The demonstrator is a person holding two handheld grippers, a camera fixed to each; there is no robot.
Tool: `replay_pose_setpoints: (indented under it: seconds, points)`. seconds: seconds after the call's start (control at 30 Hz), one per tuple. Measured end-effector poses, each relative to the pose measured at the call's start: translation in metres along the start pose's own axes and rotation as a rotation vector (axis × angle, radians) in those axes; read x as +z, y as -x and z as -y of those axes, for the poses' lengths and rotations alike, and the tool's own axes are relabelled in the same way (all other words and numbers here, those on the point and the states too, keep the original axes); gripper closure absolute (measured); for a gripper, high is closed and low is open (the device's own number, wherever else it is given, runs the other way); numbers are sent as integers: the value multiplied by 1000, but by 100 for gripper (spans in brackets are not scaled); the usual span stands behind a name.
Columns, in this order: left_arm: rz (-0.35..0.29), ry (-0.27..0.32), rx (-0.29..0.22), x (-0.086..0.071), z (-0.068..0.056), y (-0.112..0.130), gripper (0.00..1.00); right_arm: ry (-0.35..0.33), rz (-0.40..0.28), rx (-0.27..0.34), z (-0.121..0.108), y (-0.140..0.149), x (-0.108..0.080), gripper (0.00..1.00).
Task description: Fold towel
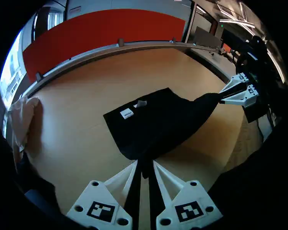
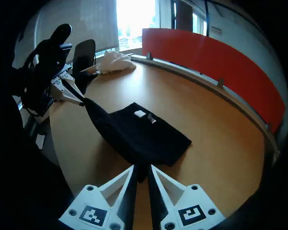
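1. Towel point(image 1: 159, 122): black, on table point(image 1: 75, 130). Far part lying flat, one edge lifted and drawn taut between two held corners. White tags point(image 1: 127, 113) face up on the flat part.
2. Left gripper point(image 1: 144, 169): clenched on one corner of the lifted edge, cloth pinched between both fingers.
3. Right gripper point(image 2: 142, 171): clenched on the other corner of that edge, pinched the same way.
4. Reason for the hold, as judged: both corners raised together to keep the edge straight and off the wood, ready to be carried over the flat part for a fold.
5. Edges: flat part well inside the table's far rail. Lifted edge probably close to the table's near rim, though the view is dark there.
6. Open room: bare wood beyond and beside the towel, ample for the fold. Pale cloth point(image 2: 113, 61) heaped well apart at the table end, near a chair point(image 2: 84, 50). Red panel point(image 1: 105, 30) behind the rail, out of the path.
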State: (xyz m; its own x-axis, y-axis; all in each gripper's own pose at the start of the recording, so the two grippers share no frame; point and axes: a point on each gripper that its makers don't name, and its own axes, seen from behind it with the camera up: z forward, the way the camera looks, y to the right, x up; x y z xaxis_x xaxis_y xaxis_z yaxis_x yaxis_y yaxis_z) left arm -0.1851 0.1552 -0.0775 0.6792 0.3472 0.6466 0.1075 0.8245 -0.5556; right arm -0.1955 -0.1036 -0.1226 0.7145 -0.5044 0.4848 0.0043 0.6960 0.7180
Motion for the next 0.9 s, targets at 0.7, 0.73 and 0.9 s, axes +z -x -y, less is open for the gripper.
replay_pose_setpoints:
  seconds: [0.7,0.73,0.9]
  points:
    - [4,3,-17,31,22,-27,88,33,66,-25,-42,-8,24,83]
    - [6,-3,-19,34,25,-29,88,34,66,-29,-45,-10,26,83]
    - [14,-28,-23,46,39,-38,88,42,68,-32,-58,-19,40,83]
